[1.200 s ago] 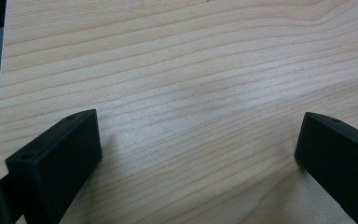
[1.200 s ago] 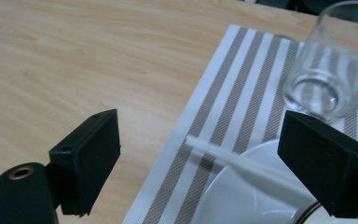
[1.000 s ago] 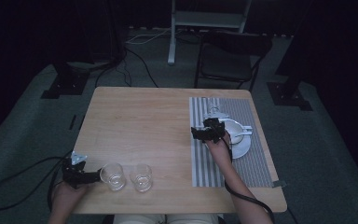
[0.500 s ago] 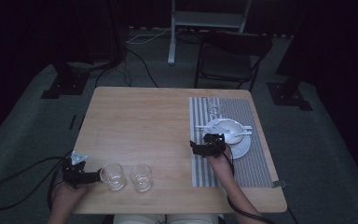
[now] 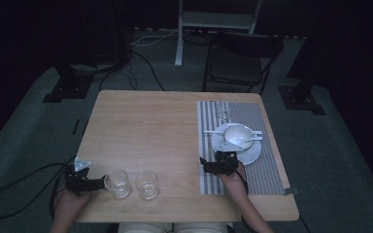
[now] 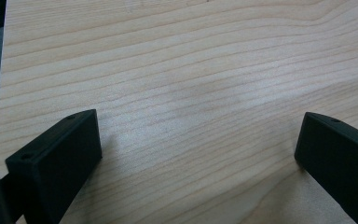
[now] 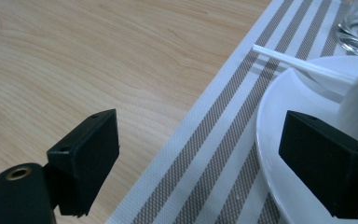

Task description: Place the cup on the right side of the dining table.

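Table-setting job, judged mid-way: right gripper (image 5: pixel 218 163) sat empty, jaws spread wide, at the left edge of the striped placemat (image 5: pixel 267 170), just short of the white plate (image 5: pixel 250 154). Plate carried a bowl (image 5: pixel 237 134) with a spoon (image 5: pixel 245 142); chopsticks (image 7: pixel 303 65) lay across the plate's far rim. A small glass (image 5: pixel 222 115) stood beyond, on the mat. Left gripper (image 5: pixel 85 182) lay low on the wooden table (image 5: pixel 145 126), jaws apart, nothing between them, beside the nearer of two glasses (image 5: pixel 117 183), (image 5: pixel 147 183). Likely next move: fetch one of those glasses; needs closing squarely around its wall. The neighbouring glass stood close, easy to knock.
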